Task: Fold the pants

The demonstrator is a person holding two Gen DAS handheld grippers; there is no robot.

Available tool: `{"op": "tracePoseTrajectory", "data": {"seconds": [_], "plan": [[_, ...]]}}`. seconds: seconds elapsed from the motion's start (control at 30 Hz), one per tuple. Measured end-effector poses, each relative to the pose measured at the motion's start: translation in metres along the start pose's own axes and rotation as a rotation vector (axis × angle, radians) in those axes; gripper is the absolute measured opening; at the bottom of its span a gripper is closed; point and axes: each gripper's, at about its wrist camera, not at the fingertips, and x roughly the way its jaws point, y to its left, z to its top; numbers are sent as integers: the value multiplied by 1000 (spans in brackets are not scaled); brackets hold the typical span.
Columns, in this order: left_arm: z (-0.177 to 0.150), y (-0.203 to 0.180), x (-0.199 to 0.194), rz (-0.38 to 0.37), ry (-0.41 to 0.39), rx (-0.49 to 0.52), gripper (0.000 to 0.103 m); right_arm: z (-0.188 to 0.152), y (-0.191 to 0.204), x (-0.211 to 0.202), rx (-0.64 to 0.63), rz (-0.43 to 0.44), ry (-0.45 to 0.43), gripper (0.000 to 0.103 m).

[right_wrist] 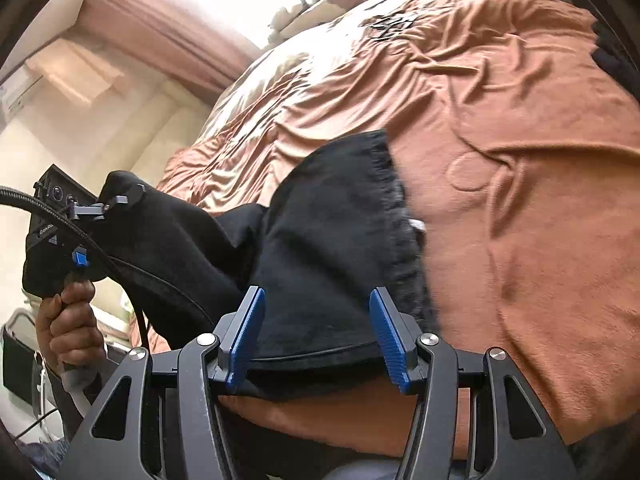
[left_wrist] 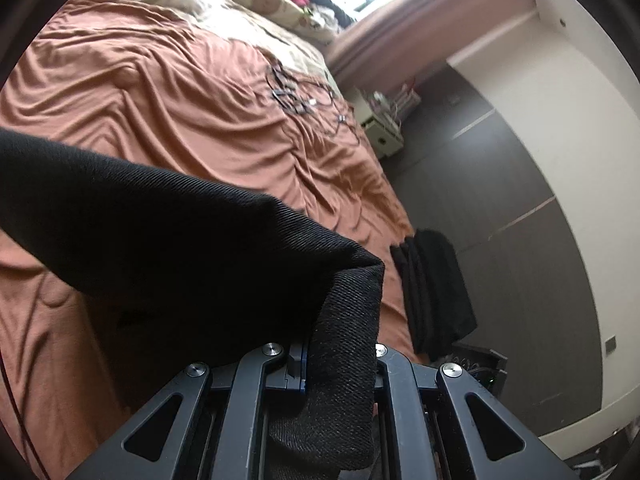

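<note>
One black pants [right_wrist: 332, 240] leg clamped in left tool [left_wrist: 340, 360], right tool [right_wrist: 316, 336] spread

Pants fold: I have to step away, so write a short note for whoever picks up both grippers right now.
Left gripper: shut on a bunched end of the black pants, lifted off the bed.
Right gripper: open, its blue pads either side of the pants' near edge, gripping nothing.
Pants: partly on the orange bed cover, partly hanging from the left gripper.
Another dark garment drapes over the bed's edge.
Done: one end picked up.
Left: probably grasp with the right gripper, lay the pants flat, then fold.
</note>
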Motion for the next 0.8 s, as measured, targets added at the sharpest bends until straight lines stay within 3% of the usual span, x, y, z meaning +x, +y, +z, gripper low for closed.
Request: {"op": "tracePoseTrajectory", "data": {"seconds": [0.33,0.6,0.67,0.77,0.8], "plan": [[-22,-13,62,18,122,33,11,-7,-42,0,91,-6,-1,53],[-30,-25,93,70,193,110,12,-10,-42,-3,93,5,-7,53],[-32,-31,103,94,225,147,16,-10,-43,-5,95,8,-13,53],[-35,-37,114,81,251,162,35,-10,-45,-8,101,12,-21,53],[-36,-38,115,67,254,164,46,-10,-46,-10,102,15,-25,53]]}}
